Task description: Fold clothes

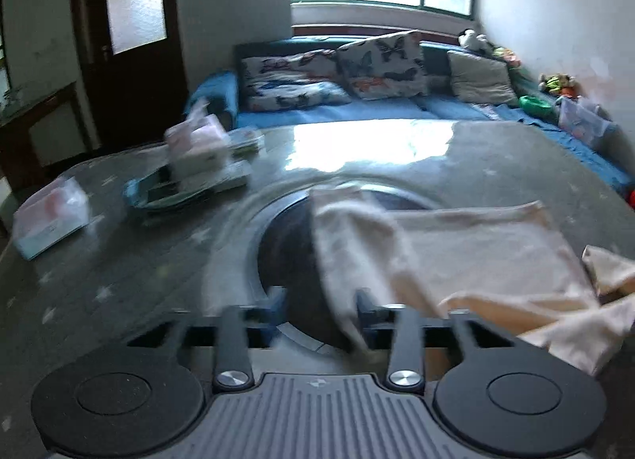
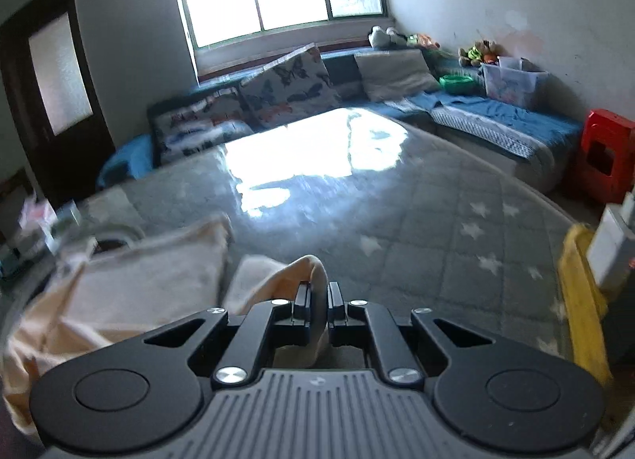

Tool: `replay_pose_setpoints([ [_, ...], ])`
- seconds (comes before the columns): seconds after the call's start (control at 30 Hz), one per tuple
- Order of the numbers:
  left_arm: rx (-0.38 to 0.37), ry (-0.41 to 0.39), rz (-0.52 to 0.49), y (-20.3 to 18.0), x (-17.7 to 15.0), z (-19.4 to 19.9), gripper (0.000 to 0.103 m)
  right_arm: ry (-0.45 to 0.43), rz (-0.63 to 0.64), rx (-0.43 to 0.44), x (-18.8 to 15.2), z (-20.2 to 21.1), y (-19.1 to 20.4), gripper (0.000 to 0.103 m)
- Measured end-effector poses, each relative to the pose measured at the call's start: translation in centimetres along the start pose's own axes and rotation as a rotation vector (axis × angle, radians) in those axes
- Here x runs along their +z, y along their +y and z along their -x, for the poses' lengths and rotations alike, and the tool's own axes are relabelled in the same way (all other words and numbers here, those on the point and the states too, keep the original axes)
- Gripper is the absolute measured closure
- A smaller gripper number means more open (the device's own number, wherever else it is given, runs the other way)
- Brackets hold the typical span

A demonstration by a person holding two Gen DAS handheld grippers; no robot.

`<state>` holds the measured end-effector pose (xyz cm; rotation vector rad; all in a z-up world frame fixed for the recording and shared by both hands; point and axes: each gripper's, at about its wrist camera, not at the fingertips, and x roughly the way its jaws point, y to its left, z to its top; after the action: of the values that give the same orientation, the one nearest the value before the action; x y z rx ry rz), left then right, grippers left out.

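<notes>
— On the glass tabletop, just right of the dark round opening at its centre, our cream garment lies partly doubled, one flap draped over the opening's edge.

— And our grippers?

— Our right gripper is pinching a rolled edge of the garment, jaws pressed close on it. Our left gripper is spread wide over the opening, cloth brushing its right finger but not clamped.

— So what could go wrong?

— We judge that pulling with only one corner held would drag the whole garment across the slick glass and skew the fold. The loose flap could also slump into the opening.

— And left of the opening?

— The tissue pack and boxes sit there; a wide sweep could knock them.
</notes>
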<state>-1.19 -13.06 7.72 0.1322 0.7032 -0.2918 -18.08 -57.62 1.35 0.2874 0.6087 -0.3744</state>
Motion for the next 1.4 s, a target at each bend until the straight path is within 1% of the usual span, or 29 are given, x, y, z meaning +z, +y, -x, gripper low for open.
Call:
replay_pose_setpoints([
  [0.03,-0.009,-0.007,-0.012,-0.7,0.4,-0.4,0.053,0.014,0.015,-0.017,-0.4,0.0,-0.1,0.092],
  [0.07,-0.01,-0.005,-0.025,-1.4,0.8,-0.9,0.049,0.023,0.025,-0.029,-0.6,0.0,-0.1,0.091],
  [0.13,-0.01,0.001,-0.05,-2.7,1.4,-2.1,0.045,0.035,0.04,-0.043,-0.9,0.3,-0.2,0.085],
  [0.17,-0.01,0.002,-0.062,-3.2,1.6,-2.7,0.045,0.039,0.05,-0.043,-0.9,0.4,-0.2,0.083],
  [0.2,-0.005,0.005,-0.073,-3.6,1.8,-3.4,0.045,0.042,0.061,-0.041,-0.9,0.5,-0.1,0.076],
  [0.23,-0.001,0.015,-0.086,-4.1,2.0,-4.2,0.045,0.047,0.079,-0.039,-0.9,0.5,0.1,0.067],
  [0.4,0.005,0.059,-0.157,-5.5,1.5,-7.1,0.046,0.084,0.191,-0.035,-0.5,-0.8,1.6,0.054],
  [0.43,0.008,0.069,-0.174,-5.8,1.4,-7.6,0.05,0.091,0.213,-0.034,-0.4,-1.0,2.0,0.053],
  [0.47,0.015,0.079,-0.183,-5.8,1.2,-8.0,0.064,0.098,0.23,-0.034,-0.4,-1.3,2.3,0.053],
  [0.5,0.021,0.093,-0.19,-5.7,1.0,-8.4,0.071,0.105,0.242,-0.035,-0.3,-1.7,2.6,0.051],
  [0.53,0.021,0.101,-0.187,-5.5,0.8,-8.5,0.081,0.111,0.252,-0.036,-0.3,-2.0,2.7,0.047],
  [0.57,0.022,0.108,-0.184,-5.3,0.6,-8.7,0.088,0.116,0.261,-0.038,-0.2,-2.4,2.8,0.047],
  [0.67,0.034,0.079,-0.175,-4.7,0.3,-7.8,0.099,0.123,0.275,-0.046,0.1,-3.2,2.8,0.047],
  [0.73,0.048,0.053,-0.164,-4.2,0.2,-6.8,0.1,0.121,0.27,-0.065,0.5,-3.8,2.6,0.047],
  [0.8,0.061,0.019,-0.136,-3.2,0.2,-5.3,0.1,0.099,0.249,-0.089,1.0,-4.1,2.2,0.047],
  [0.93,0.085,-0.043,-0.047,-0.3,-0.2,-1.6,0.1,0.018,0.131,-0.132,2.5,-3.4,0.4,0.044],
  [1.03,0.112,-0.059,0.027,2.2,-1.5,1.0,0.1,-0.018,0.066,-0.178,3.3,-3.0,-1.1,0.042],
  [1.17,0.166,-0.031,0.087,5.0,-4.1,3.2,0.1,-0.01,0.023,-0.225,3.1,-2.9,-2.5,0.04],
  [1.23,0.182,0.016,0.096,6.3,-5.6,3.7,0.1,-0.007,0.014,-0.231,2.8,-2.8,-2.8,0.04],
  [1.3,0.193,0.05,0.1,7.2,-6.4,3.8,0.098,-0.008,0.011,-0.218,2.8,-2.6,-3.1,0.04],
  [1.4,0.197,0.054,0.084,7.6,-6.8,4.3,0.095,-0.014,0.037,-0.163,2.8,-2.0,-2.3,0.04],
])
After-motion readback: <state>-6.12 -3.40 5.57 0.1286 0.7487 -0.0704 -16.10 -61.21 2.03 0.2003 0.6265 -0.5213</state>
